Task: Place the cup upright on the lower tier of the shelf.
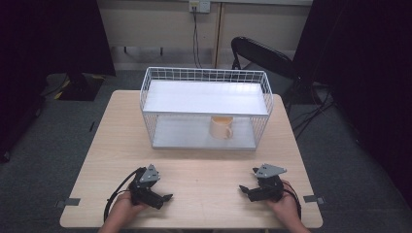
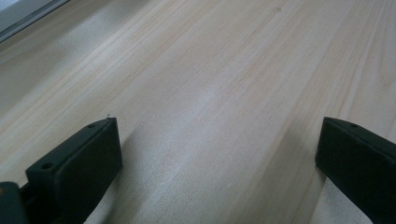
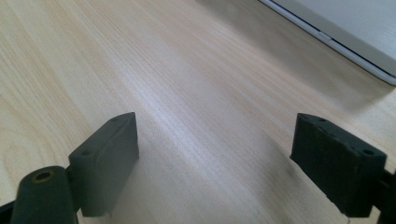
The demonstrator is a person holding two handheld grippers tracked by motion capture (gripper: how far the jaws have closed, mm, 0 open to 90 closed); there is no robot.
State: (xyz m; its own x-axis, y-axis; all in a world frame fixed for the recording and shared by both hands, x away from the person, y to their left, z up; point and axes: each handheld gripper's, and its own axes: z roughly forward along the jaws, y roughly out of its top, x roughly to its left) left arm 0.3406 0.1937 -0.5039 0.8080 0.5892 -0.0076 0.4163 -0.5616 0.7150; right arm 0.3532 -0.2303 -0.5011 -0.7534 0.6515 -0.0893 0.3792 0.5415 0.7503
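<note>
1. The left hand-held gripper [image 1: 156, 195] rests near the front edge of the worktop [image 1: 204, 170], toward its front-left corner, with the person's left hand [image 1: 124, 209] wrapped round it from below. In the left gripper view its two black jaws stand wide apart with only bare wood grain between them, so it is released and holds nothing. It looks parked low, probably in a waiting pose

2. The white wire rack [image 1: 206, 108] sits across the back half of the worktop, centred between the left and right edges. Its front is open toward the person, which leaves both shelves reachable from the front edge

3. The pale cup [image 1: 221, 127] stands upright on the rack's lower shelf, right of the middle, near the shelf's front lip. Its handle seems to point right, though the picture is too soft to be sure

4. The right hand-held gripper [image 1: 248, 190] rests near the front edge toward the front-right corner, held by the right hand [image 1: 286, 204]. Its jaws are likewise spread and empty; the right gripper view shows the rack's base edge [image 3: 345, 42] beyond them, so it is angled toward the rack
</note>
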